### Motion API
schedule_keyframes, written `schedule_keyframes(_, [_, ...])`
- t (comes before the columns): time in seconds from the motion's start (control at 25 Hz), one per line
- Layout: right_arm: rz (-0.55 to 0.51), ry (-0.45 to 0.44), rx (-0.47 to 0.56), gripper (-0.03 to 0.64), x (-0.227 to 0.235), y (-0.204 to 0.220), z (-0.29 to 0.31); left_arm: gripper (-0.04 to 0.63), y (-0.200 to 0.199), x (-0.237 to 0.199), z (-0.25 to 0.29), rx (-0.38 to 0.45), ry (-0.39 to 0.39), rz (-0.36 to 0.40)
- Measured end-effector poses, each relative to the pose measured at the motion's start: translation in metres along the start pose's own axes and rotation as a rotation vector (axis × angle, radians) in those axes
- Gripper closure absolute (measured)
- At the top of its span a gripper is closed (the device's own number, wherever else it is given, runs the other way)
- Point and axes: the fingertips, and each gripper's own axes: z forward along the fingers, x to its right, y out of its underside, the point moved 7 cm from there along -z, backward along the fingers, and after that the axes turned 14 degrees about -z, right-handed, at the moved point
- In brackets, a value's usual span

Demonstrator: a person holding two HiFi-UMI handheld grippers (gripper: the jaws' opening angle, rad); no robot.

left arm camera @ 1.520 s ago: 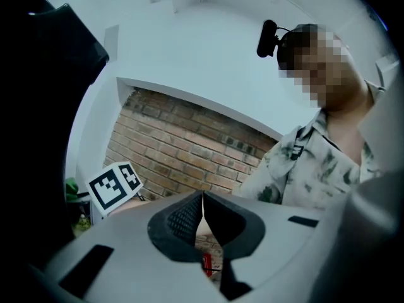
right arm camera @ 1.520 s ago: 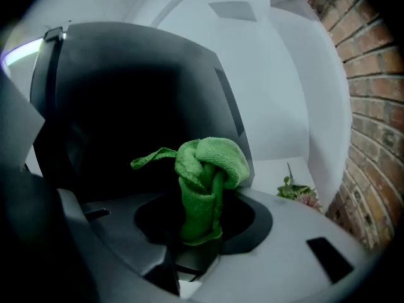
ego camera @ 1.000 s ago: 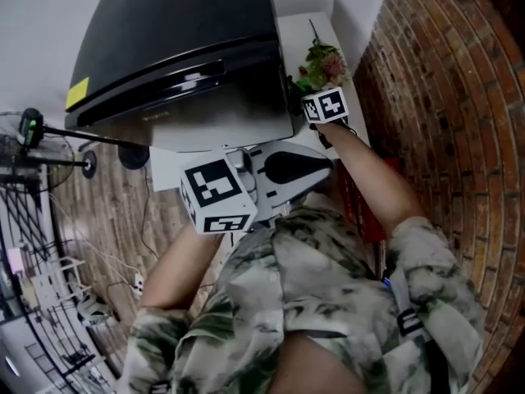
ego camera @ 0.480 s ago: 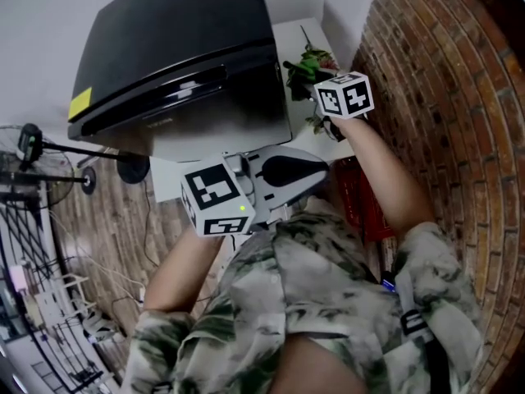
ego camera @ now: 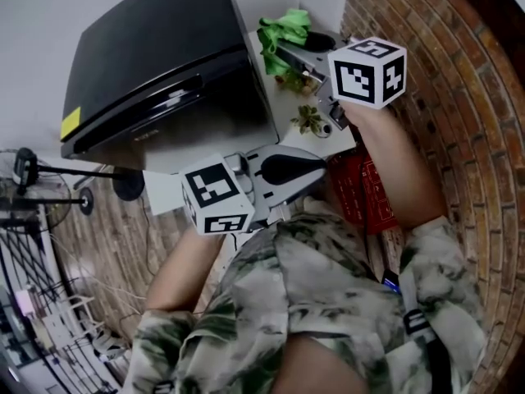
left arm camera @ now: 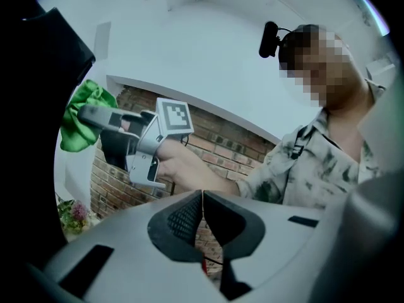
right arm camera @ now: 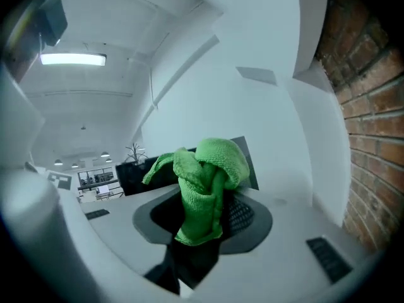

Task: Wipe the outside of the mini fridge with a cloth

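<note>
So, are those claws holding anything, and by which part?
The right gripper pinches the green cloth at a bunched fold; the left gripper is shut on nothing.

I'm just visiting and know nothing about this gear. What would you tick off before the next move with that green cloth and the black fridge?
1. Is the green cloth gripped by the right tongs? Ok, it is bunched between them.
2. Are the left tongs shut and empty? Ok.
3. Is the cloth touching the mini fridge? Not ok, it is held in the air beside it.
4. Is the small plant out of the wiping path? Cannot tell; it sits by the fridge's side.
</note>
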Motion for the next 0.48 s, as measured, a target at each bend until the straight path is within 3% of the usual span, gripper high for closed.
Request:
schedule_keyframes(0.16, [-0.015,-0.041,0.024,0.466,-0.016,-0.009,0.006,0.568,0.0,0.002,0.001,-0.002,0.007,0.0])
schedule_keyframes(0.48, [0.002,-0.052,-0.074,0.466,-0.023,0.04,0.029,0.568,0.004,0.001,-0.007,0.005,-0.015,-0.02])
